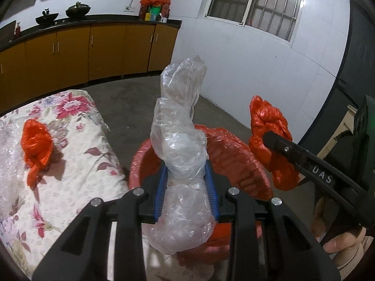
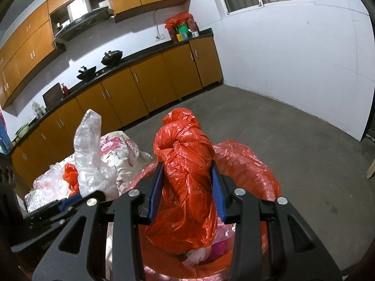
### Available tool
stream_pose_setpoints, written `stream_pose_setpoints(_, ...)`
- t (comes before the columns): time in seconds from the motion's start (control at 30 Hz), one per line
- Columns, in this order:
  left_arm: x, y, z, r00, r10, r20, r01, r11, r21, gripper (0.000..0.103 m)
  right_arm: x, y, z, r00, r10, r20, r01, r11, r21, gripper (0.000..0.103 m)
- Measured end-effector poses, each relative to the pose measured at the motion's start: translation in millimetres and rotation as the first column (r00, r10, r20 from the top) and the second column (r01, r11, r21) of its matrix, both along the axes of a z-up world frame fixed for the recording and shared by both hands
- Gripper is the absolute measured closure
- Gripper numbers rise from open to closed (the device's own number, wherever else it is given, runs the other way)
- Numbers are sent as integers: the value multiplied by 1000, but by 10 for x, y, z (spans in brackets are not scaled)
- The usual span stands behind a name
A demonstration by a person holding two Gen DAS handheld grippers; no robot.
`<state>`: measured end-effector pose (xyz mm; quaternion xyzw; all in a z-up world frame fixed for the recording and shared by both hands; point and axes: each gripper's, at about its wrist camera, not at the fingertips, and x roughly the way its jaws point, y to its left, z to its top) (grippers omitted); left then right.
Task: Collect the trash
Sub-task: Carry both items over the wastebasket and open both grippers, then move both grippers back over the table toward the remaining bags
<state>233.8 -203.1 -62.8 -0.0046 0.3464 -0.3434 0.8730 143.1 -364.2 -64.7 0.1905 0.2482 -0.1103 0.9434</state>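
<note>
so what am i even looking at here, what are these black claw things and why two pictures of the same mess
No robot here: a person holds a two-finger claw in each hand, with a wide-angle camera on each looking along its fingers.

The left claw's picture shows the left gripper clamped on a crumpled clear plastic bag. The right one shows the right gripper clamped on a knotted orange plastic bag.

Both hang over a red bin lined with an orange bag. Beside it, a floral-covered surface carries another orange scrap and some bubble wrap.

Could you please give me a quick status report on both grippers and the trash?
Left gripper shut on crumpled clear plastic bag. Right gripper shut on knotted red plastic bag. Both over red-lined bin. Nothing blocking.
</note>
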Motion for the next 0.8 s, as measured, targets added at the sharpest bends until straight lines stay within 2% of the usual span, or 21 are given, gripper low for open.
stream_pose_setpoints(0.1, 3, -81, -5, 1000, -11, 0, 11, 1000, -1, 71, 0, -45, 21, 1000, -11, 10, 11, 1000, 7, 62)
stream_pose_setpoints(0.17, 14, -126, -20, 1000, -17, -6, 17, 1000, 1, 62, -15, -49, 31, 999, -27, 20, 27, 1000, 6, 59)
stream_pose_setpoints(0.2, 21, -145, -35, 1000, -16, -11, 16, 1000, 5, 57, -8, -58, 39, 999, -31, 23, 31, 999, 7, 55)
stream_pose_setpoints(0.23, 30, -151, -56, 1000, -13, -18, 14, 1000, 7, 48, -14, -79, 40, 999, -36, 27, 35, 999, 15, 52)
stream_pose_setpoints(0.27, 42, -145, -90, 999, -11, -30, 11, 1000, 7, 45, -21, -94, 38, 999, -39, 29, 38, 999, 21, 50)
stream_pose_setpoints(0.33, 64, -133, -134, 999, -9, -46, 9, 1000, 9, 42, -35, -108, 31, 998, -46, 31, 45, 999, 24, 46)
stream_pose_setpoints(0.5, 105, -13, -212, 997, 25, -71, -23, 1000, 20, 37, -61, -126, 17, 998, -57, 22, 56, 998, 18, 45)
stream_pose_setpoints(0.67, 60, 195, -168, 995, 101, -13, -100, 994, 48, 24, -74, -78, -2, 998, -62, 7, 62, 998, -7, 41)
stream_pose_setpoints(0.8, 27, 402, -150, 986, 167, 23, -168, 983, 81, 20, -55, -32, -20, 999, -42, 1, 42, 999, -13, 38)
